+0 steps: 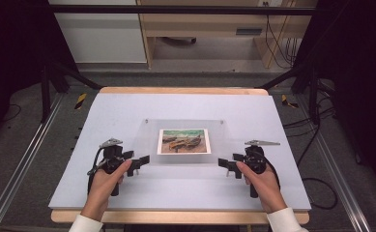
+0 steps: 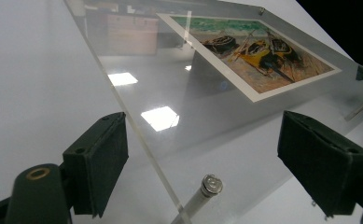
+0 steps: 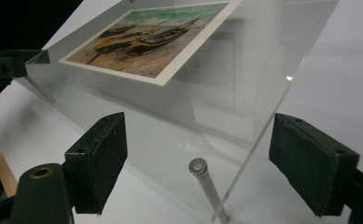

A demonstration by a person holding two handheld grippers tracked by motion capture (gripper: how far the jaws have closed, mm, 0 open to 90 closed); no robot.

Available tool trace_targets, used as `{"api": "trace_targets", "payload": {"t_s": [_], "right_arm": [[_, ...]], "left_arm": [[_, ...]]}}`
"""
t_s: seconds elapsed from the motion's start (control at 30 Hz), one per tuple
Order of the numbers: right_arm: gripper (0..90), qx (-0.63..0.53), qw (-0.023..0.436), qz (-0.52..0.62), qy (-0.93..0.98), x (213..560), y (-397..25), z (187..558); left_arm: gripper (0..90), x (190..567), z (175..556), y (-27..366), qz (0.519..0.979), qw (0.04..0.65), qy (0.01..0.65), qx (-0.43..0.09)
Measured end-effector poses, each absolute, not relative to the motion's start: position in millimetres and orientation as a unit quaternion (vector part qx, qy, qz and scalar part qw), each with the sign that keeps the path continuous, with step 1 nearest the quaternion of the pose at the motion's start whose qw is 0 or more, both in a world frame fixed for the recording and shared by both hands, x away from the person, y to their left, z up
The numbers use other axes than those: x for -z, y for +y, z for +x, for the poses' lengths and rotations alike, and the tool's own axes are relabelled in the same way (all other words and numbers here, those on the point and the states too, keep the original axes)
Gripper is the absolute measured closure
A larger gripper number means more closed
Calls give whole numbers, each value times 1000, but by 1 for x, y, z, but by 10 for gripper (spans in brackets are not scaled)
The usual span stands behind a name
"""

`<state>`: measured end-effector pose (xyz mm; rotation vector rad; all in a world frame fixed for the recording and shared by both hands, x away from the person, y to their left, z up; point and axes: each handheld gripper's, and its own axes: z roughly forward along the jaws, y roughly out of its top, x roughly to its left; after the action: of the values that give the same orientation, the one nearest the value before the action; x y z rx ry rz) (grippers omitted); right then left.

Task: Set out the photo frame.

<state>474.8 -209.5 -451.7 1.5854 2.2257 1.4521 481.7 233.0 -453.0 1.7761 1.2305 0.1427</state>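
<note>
1. The left gripper [image 2: 202,172] has its fingers [image 2: 97,165] wide apart, with nothing clamped. The near left corner of the clear acrylic frame [image 2: 170,116] reaches into the gap between them, and the frame's edge runs closer to the left finger than to the right one.
2. A small metal standoff post [image 2: 206,189] sits under that corner, roughly midway between the two fingers.
3. The right gripper [image 3: 214,161] is likewise spread open, gripping nothing. The frame's near right corner lies between its fingers [image 3: 97,163], and a second metal post [image 3: 202,179] stands there just inside the edge.
4. Whether either corner touches a finger pad is hard to judge; it looks apart from them.
5. In the high view the left gripper [image 1: 138,163] and right gripper [image 1: 226,165] sit at the two near corners of the frame [image 1: 185,137], each held by a hand [image 1: 103,186] coming in from the bench's near edge.
6. The frame lies about at the middle of the pale bench [image 1: 127,106], raised slightly on its posts, and holds a picture of boats on a shore [image 1: 184,141].
</note>
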Motion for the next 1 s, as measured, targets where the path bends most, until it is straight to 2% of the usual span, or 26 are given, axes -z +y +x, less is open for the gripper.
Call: {"api": "trace_targets", "payload": {"t_s": [0.13, 0.27, 0.4, 0.83, 0.9, 1.0], "right_arm": [[211, -465, 11, 508, 725, 452, -210, 473], [172, -462, 7, 506, 728, 453, -206, 477], [174, -467, 1, 506, 725, 454, -208, 479], [187, -472, 8, 522, 710, 457, -205, 485], [190, -474, 7, 524, 708, 457, -205, 487], [198, -474, 4, 527, 705, 458, -205, 488]], "left_arm": [[159, 453, 482, 233, 726, 469, 500, -57], [160, 453, 482, 234, 725, 469, 501, -55], [160, 453, 483, 234, 728, 469, 497, -55], [140, 455, 486, 233, 728, 471, 495, -57], [133, 456, 487, 234, 727, 473, 495, -53], [138, 460, 489, 233, 720, 486, 495, -16]]}}
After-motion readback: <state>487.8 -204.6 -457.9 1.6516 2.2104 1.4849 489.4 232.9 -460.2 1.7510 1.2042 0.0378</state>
